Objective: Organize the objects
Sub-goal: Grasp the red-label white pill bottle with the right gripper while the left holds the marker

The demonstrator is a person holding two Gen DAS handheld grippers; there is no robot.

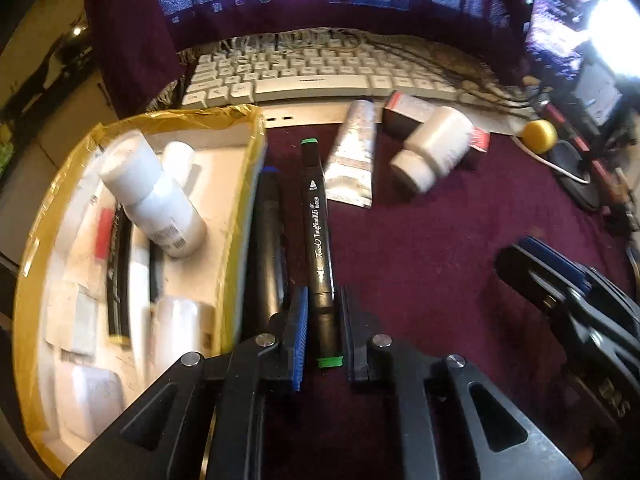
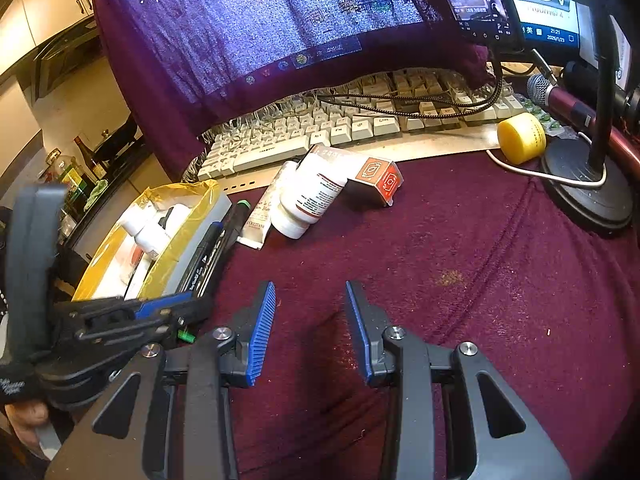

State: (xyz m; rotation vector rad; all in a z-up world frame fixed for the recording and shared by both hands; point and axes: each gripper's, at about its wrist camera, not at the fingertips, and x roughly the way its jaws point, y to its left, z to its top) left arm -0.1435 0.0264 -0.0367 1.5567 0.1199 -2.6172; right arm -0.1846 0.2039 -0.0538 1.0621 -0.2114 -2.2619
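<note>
My left gripper [image 1: 322, 304] straddles the near end of a black art marker with green caps [image 1: 318, 236], which lies on the maroon cloth beside a second black marker with a blue cap [image 1: 266, 248]; the jaws stand close to it, contact unclear. Left of them is a yellow-taped box [image 1: 244, 184] holding white bottles [image 1: 160, 200] and small items. A hand cream tube [image 1: 354, 156], a white pill bottle [image 1: 434, 148] and a red-and-white carton [image 2: 376, 178] lie ahead. My right gripper [image 2: 310, 328] is open and empty above the cloth.
A white keyboard [image 1: 304, 76] lies behind under a draped purple cloth [image 2: 248, 32]. A yellow round jar [image 2: 522, 138], a lamp base [image 2: 588, 188], a white cable and a microphone [image 2: 560, 98] stand at the right. The table edge is left of the box.
</note>
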